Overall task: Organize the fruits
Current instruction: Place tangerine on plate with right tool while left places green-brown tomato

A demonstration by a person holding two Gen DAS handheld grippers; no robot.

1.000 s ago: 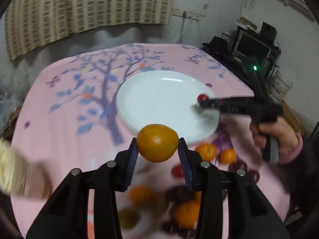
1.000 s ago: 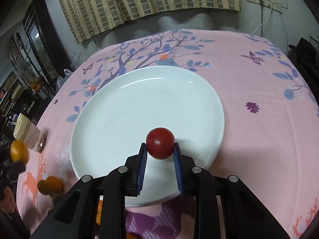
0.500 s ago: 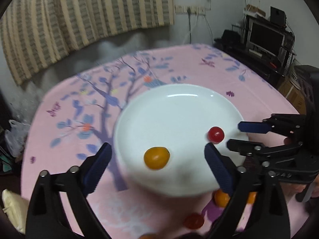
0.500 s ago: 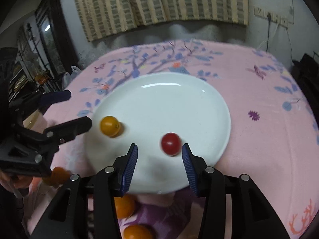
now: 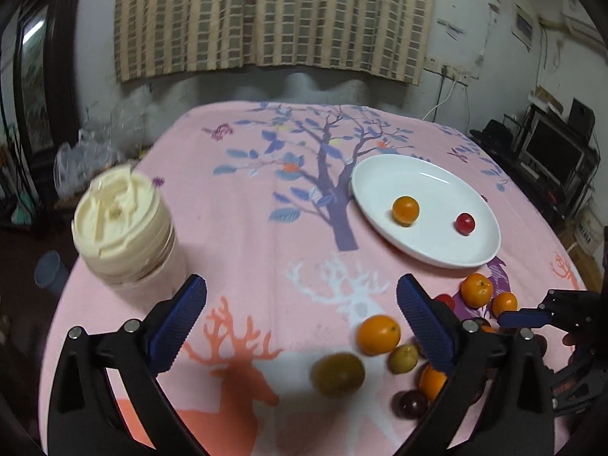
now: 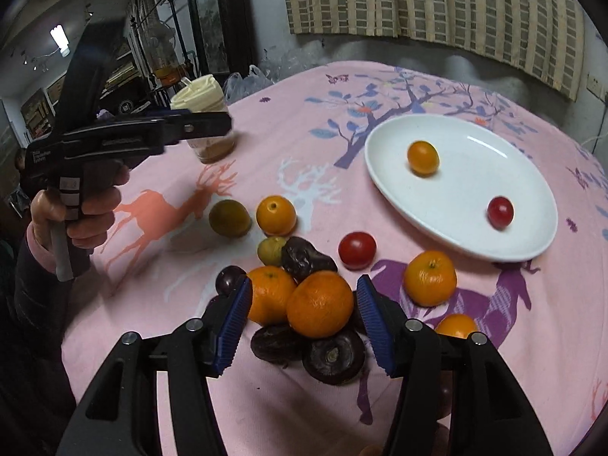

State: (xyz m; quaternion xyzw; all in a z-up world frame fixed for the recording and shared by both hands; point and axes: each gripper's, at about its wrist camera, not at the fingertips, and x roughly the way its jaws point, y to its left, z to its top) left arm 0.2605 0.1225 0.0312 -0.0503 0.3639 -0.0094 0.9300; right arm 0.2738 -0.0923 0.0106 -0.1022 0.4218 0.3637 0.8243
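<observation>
Right gripper (image 6: 304,317) fingers just opened, empty, over pile orange (image 6: 320,304); left gripper (image 5: 300,328) wide apart, empty, farther from pile.

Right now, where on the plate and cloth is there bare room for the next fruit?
The white plate is mostly bare: only the orange fruit and red fruit sit on it, with bare room between them. The tablecloth between jar and plate is free. Crowded: the fruit pile by the right gripper.
</observation>
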